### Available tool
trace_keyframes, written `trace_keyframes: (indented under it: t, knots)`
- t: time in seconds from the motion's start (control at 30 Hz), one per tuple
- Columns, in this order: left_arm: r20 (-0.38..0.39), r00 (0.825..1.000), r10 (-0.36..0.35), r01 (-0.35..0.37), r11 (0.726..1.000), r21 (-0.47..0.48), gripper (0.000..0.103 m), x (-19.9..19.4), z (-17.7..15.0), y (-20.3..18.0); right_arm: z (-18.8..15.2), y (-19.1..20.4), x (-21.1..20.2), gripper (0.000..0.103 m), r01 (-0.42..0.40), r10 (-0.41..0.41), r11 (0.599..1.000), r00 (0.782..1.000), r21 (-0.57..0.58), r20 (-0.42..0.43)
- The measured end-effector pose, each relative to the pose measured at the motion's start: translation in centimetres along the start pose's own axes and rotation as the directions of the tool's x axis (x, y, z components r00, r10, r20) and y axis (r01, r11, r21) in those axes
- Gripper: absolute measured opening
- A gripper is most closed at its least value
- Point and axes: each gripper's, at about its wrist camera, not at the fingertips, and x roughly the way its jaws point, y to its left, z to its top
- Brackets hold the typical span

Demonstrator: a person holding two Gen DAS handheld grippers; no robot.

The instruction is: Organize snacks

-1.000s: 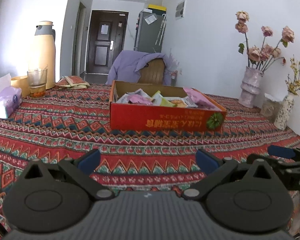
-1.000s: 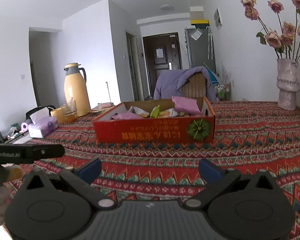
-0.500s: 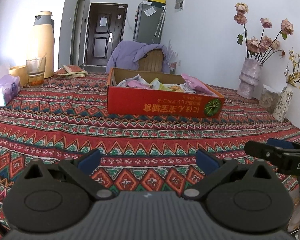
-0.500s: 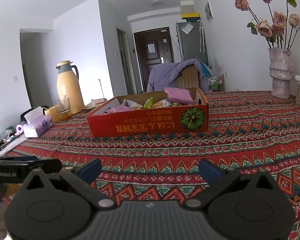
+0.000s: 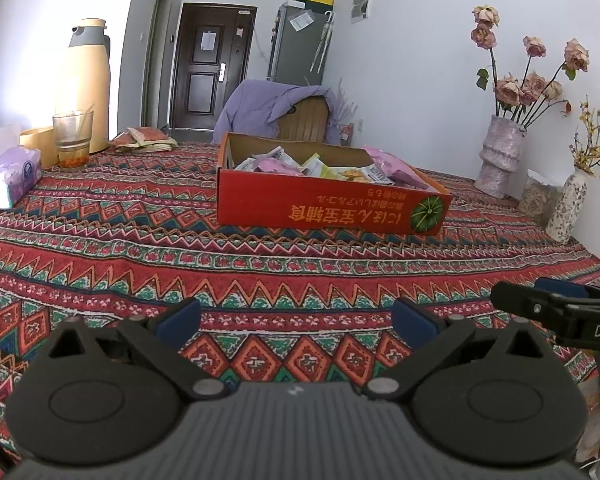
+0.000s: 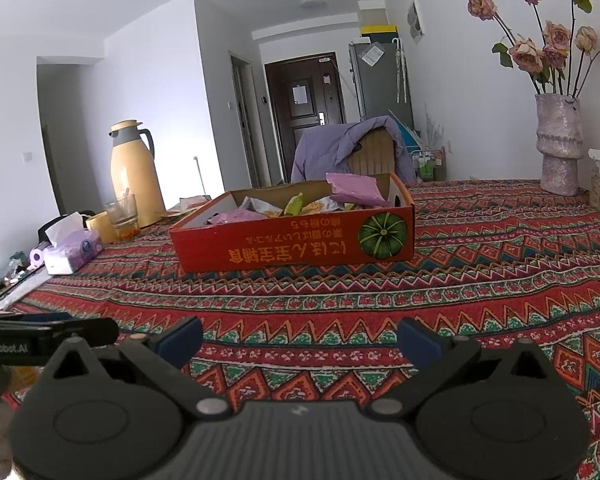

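Note:
A red cardboard box (image 5: 328,210) (image 6: 296,246) stands mid-table on the patterned cloth, holding several snack packets, among them a pink packet (image 5: 392,166) (image 6: 356,190) leaning on its right side. My left gripper (image 5: 296,322) hovers open over the cloth well short of the box, nothing between its blue pads. My right gripper (image 6: 300,338) is likewise open and empty, level with the left one. Each gripper's side shows at the edge of the other's view.
A yellow thermos (image 5: 86,84) (image 6: 134,174), a glass (image 5: 72,140) and a tissue pack (image 5: 8,174) (image 6: 72,250) stand at the left. Vases with dried flowers (image 5: 498,158) (image 6: 560,146) and a jar (image 5: 540,196) line the right wall. A chair with a purple jacket (image 5: 276,110) is behind the table.
Both grippers have drawn back slightly from the box and tilted a little; the box looks a bit farther off. Both stayed open and empty.

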Motion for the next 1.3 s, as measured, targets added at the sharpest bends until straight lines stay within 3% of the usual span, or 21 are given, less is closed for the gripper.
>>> trace_keyframes:
  t: [1.3]
  knots:
    - [0.016, 1.000, -0.001, 0.000, 1.000, 0.008, 0.103, -0.63, 0.02, -0.02, 0.04, 0.15, -0.26, 0.103, 0.001, -0.001, 1.000, 1.000, -0.003, 0.004]
